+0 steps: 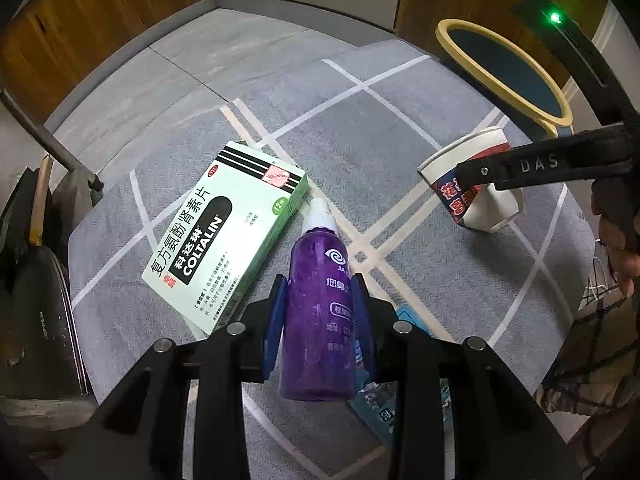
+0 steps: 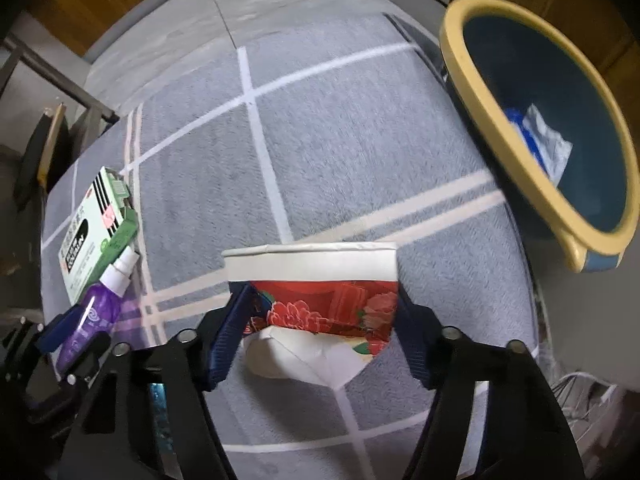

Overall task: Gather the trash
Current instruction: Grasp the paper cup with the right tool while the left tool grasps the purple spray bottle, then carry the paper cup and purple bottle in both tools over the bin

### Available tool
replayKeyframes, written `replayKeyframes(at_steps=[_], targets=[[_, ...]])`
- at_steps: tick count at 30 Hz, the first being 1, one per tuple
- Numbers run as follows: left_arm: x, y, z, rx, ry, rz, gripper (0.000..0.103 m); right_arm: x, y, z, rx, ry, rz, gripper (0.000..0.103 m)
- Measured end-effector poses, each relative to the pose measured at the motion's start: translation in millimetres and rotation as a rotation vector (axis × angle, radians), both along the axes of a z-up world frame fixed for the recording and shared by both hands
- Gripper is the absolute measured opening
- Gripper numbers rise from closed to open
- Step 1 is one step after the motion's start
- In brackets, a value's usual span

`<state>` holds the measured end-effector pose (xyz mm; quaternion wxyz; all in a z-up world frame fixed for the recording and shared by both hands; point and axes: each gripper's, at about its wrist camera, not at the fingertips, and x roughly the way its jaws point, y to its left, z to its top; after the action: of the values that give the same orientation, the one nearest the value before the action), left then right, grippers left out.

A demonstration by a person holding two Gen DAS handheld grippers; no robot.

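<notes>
A: The left gripper (image 1: 320,300) clamps the purple plastic spray bottle (image 1: 318,312) lying on the grey carpet with pale lines (image 1: 360,140), beside the green and white medicine box (image 1: 224,236). The right gripper (image 2: 322,312) has its blue pads pressed on the crushed red-and-white paper cup (image 2: 320,300)

B: Lift both straight up, squeeze the cup gently, then carry them to the yellow-rimmed blue bin (image 2: 500,136)

A: The bin's base is cut off, and the blue packet under the bottle is half hidden
</notes>
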<state>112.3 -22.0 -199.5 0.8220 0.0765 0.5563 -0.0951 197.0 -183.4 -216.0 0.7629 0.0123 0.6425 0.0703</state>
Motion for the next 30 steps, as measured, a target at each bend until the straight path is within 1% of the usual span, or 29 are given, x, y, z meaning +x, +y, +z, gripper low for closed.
replayKeyframes(at_steps=[1,3,4,6,9,12,14,19,26,30], targets=[[1,0,0,-0.001,-0.002,0.003,0.032,0,0,3,0.003,-0.010,-0.001,0.057],[2,0,1,-0.006,-0.005,0.009,0.032,0,-2,11,0.029,-0.026,-0.015,0.041],[3,0,1,-0.008,-0.006,0.011,0.032,-1,-3,16,0.050,-0.037,-0.021,0.038],[4,-1,3,-0.017,-0.008,0.011,0.032,-1,-5,23,0.077,-0.051,-0.024,0.027],[2,-2,7,-0.016,-0.017,0.003,0.032,-2,-5,36,0.123,-0.068,-0.017,0.019],[3,-2,14,-0.028,-0.034,0.006,0.032,-3,6,51,0.111,-0.123,0.032,0.014],[3,-2,18,-0.038,-0.046,0.012,0.032,-4,8,61,0.107,-0.159,0.045,0.012],[5,0,29,-0.074,-0.076,0.023,0.032,-3,9,84,0.088,-0.257,0.085,0.012],[6,-5,54,-0.115,-0.143,0.010,0.032,-1,4,114,0.075,-0.336,0.087,0.012],[8,-16,68,-0.123,-0.181,-0.011,0.032,3,-9,123,0.053,-0.365,0.064,0.012]])
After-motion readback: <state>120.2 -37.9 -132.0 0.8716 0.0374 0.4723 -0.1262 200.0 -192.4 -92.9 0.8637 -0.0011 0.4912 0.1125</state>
